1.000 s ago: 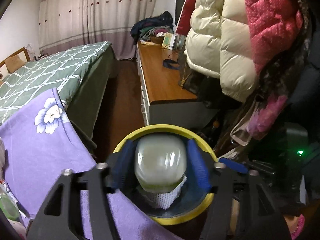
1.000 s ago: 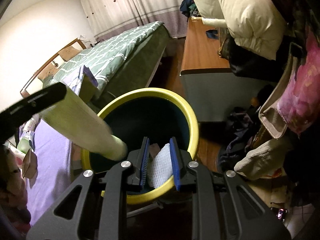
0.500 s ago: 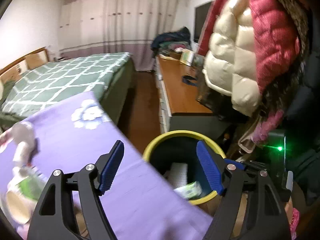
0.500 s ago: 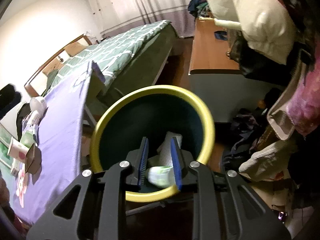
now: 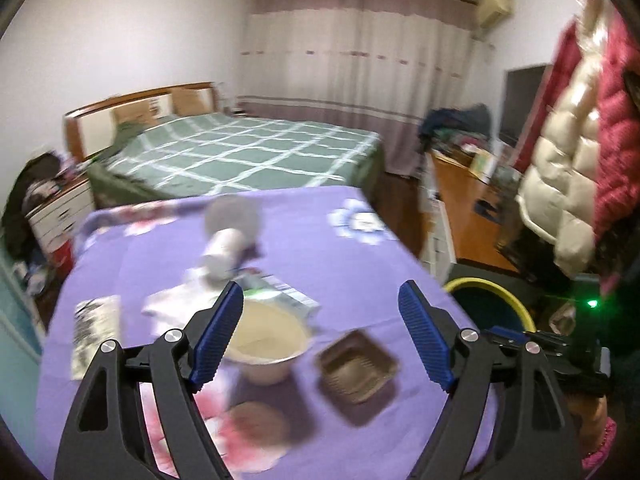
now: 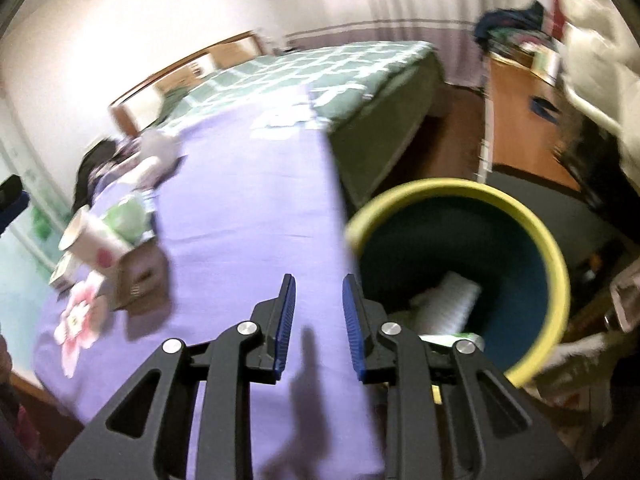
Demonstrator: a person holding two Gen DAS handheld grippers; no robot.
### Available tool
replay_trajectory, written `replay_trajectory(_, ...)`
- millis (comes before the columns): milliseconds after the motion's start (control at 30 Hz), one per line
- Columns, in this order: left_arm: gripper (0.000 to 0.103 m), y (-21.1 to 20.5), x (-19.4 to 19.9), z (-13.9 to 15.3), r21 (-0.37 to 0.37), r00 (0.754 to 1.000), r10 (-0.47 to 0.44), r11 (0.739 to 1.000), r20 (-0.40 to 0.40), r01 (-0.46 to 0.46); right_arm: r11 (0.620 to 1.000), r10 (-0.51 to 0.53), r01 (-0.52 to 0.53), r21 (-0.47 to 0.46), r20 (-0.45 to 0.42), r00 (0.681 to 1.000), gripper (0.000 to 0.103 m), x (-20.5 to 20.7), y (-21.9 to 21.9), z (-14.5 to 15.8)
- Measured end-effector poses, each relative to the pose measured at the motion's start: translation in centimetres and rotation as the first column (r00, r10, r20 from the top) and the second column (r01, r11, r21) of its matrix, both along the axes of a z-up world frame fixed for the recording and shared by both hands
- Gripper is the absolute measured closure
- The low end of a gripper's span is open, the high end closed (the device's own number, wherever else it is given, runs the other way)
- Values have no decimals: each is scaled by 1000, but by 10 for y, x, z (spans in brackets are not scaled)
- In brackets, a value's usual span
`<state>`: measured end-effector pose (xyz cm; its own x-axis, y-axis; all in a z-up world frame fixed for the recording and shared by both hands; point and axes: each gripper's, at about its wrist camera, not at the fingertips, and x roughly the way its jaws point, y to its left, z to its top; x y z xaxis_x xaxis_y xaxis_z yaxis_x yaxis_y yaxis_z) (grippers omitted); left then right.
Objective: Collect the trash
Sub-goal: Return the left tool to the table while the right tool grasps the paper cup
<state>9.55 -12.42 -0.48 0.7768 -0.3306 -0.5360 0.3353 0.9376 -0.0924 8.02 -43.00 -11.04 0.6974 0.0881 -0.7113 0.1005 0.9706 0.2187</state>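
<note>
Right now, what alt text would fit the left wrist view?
The open left tool hovers, empty, over a purple floral tablecloth littered with a cream paper bowl, a brown plastic tray and wrappers. A yellow-rimmed bin stands off the table's right edge.

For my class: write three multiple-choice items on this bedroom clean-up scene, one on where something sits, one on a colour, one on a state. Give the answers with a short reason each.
1. The brown plastic tray lies
A. on the purple tablecloth
B. in the bin
C. on the bed

2. The bin's rim is
A. red
B. yellow
C. white

3. The left gripper is
A. shut on a cup
B. shut, empty
C. open, empty

Answers: 1 A, the tray rests on the cloth beside the paper bowl. 2 B, a yellow ring tops the dark bin. 3 C, its jaws stand wide apart with nothing between them.
</note>
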Motion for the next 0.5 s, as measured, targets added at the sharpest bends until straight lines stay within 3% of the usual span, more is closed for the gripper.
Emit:
replay_trajectory(233, 24, 82, -4, -8, -31, 988, 157, 987, -8, -157, 987, 158, -157, -28, 21, 987, 75, 28, 71, 20)
replay_trajectory(500, 23, 120, -5, -21, -58, 976, 216, 975, -19, -216, 958, 283, -282, -52, 1, 959, 73, 48, 132, 24)
